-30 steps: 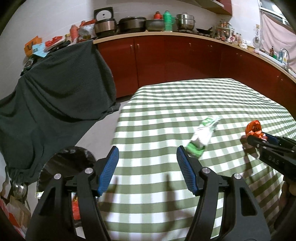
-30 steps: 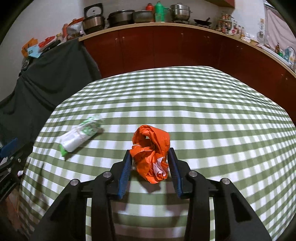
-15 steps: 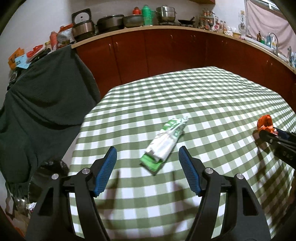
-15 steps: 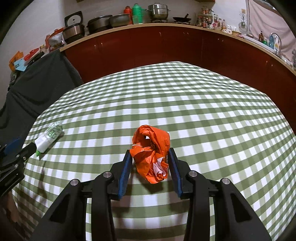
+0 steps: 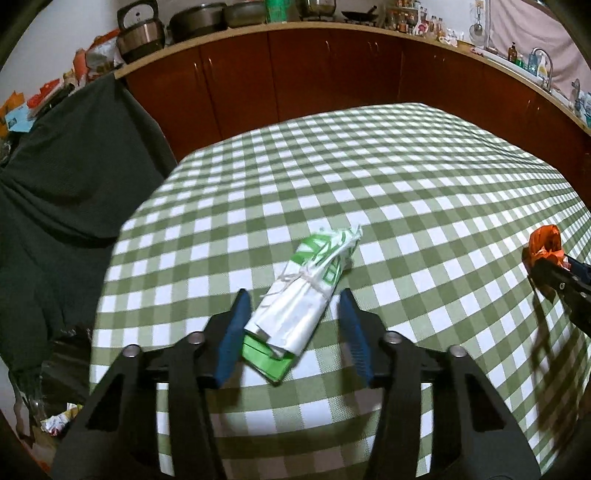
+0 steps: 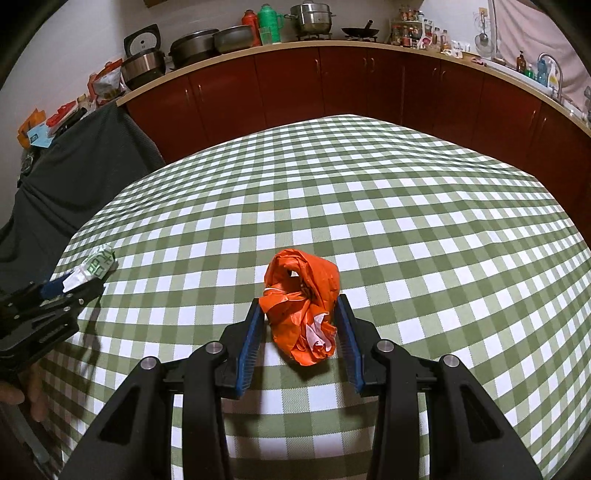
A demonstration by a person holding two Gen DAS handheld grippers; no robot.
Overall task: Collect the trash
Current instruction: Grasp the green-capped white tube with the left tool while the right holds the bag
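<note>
The left gripper (image 5: 291, 325) sits low over the table with the green and white wrapper (image 5: 308, 291) lying between its two blue pads. Its jaws are closing, and the left pad looks like it is just touching the wrapper while the right pad is apart from it, so it is not squeezed yet. To do this step well, I think the hand should stay low and steady, let both pads press the thick folded end near the green part, and only lift once the wrapper is pinched tight, because the thin paper could slip out. Going right, the right gripper (image 6: 301, 325) is clamped on the crumpled orange bag (image 6: 303, 299) and holds it just above the table. That hand should keep its squeeze while the other one grabs. The table (image 6: 406, 206) wears a green and white checked cloth with soft bumps in it, and no other trash shows on it. On the far left a dark green cloth (image 5: 66, 173) hangs over something beside the table. Behind the table run red-brown cupboards (image 6: 295, 88) with a long counter on top, full of pots (image 6: 207, 42), bottles and a green flask (image 6: 269, 22). A tap (image 6: 550, 70) shows at the far right.
</note>
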